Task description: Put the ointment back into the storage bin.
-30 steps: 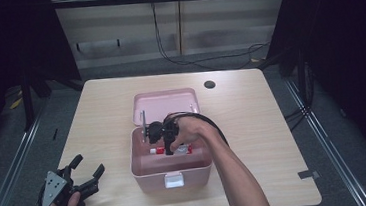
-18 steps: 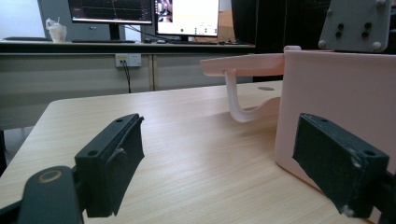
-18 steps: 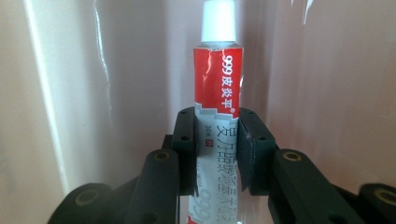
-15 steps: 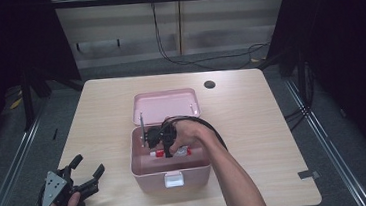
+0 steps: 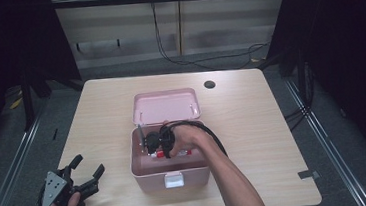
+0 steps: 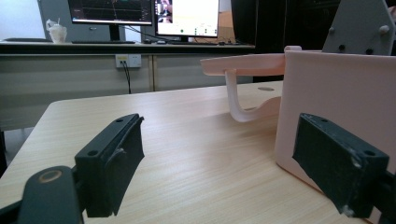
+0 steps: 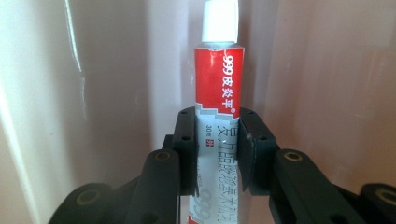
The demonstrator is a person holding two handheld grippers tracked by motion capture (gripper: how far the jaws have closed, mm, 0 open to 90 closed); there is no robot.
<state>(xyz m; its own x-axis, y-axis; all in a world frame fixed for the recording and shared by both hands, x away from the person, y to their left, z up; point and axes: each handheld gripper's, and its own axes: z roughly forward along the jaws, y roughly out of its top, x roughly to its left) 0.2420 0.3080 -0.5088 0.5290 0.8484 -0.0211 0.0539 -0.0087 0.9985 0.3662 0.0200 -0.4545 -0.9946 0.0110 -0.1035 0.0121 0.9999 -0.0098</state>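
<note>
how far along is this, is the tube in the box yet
Done: the pink box stands open, its lid tipped back. In hand: the right gripper is inside the box, jaws clamped on a red and white ointment tube. Left: let go of the tube, withdraw, and probably close the lid. The left gripper waits open beside the box.

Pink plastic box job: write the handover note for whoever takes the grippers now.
Right gripper: shut on the red-and-white ointment tube, held low inside the open pink plastic box.
Left gripper: open, idle near the wooden table's front left corner, beside the box.
Done: tube is inside the box.
Left: release it, withdraw, probably close the hinged lid.
</note>
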